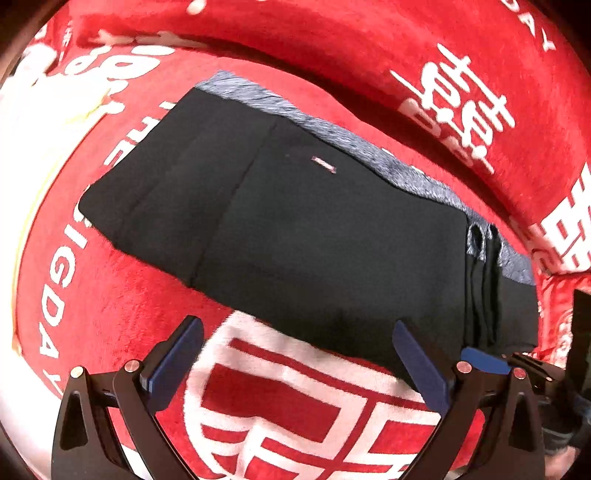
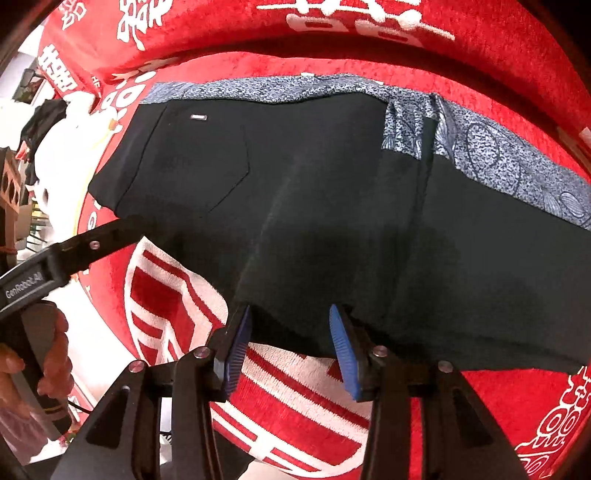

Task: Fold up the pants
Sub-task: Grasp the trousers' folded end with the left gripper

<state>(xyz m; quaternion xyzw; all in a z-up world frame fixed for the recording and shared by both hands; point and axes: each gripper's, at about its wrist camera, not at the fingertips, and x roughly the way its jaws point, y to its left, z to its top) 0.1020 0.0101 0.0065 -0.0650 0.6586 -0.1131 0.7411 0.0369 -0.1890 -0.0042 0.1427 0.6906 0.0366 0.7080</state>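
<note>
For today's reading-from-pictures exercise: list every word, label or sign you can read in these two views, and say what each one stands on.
"GenRobot.AI": on the handle of the left tool.
"THE BIG DAY": white letters on the red blanket, partly cut off.
"DAY": on the blanket's far fold.
Large white Chinese characters: on the blanket, not legible to me.
Small metal tag on the black pants: too small to read.

left gripper (image 1: 295,354): spread wide | right gripper (image 2: 290,345): parted (both low, level)
</note>
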